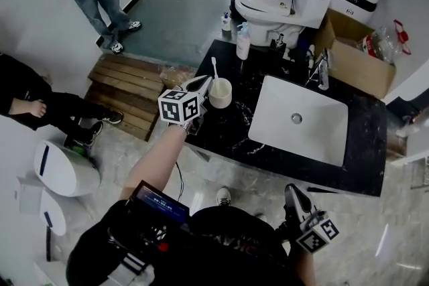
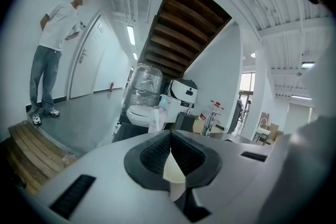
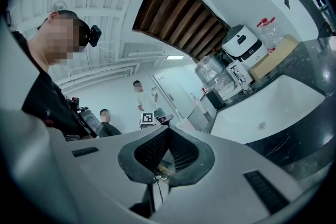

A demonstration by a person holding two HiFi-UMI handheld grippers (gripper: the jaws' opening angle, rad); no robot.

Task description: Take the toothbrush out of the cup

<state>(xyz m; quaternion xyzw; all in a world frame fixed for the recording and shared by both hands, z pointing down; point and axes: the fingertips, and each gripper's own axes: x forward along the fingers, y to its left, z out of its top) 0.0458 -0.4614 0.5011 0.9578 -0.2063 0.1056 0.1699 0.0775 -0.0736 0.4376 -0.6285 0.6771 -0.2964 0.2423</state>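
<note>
- Cream cup [image 1: 221, 96] stands upright on the black stone counter [image 1: 228, 134], near its left end and well left of the white sink [image 1: 315, 134].
- White toothbrush [image 1: 214, 67] stands in the cup, leaning toward the cup's left rim, with its upper part clear above the rim. Not yet taken out.
- Left gripper [image 1: 203, 83] has its tips just beside the brush and the left rim. From the head view I can't tell whether they touch or are just apart.
- In the left gripper view the jaw tips meet [image 2: 170, 136] with nothing clamped. The cream wedge [image 2: 174, 171] showing in the gap behind the tips reads as the cup seen through it, not something held.
- Right gripper [image 1: 292, 194] hangs low at the person's side, off the front of the counter. Its jaws are together and empty [image 3: 169, 131], so it is doing no bracing.
- Next step, as I judge it — open the left jaws, close them on the brush shaft above the rim, and lift straight up.
- Risks:
  - Jaws coming in closed would shove the brush or the rim. The cup looks light and nothing holds it, so it could tip or slide.
  - The cup is near the counter's left edge, and a sideways push could send it off.
  - A tilted pull would drag the brush against the rim and lift the cup with it.
  - The shaft is thin — an off-centre grip could let it twist or slip out.
</note>
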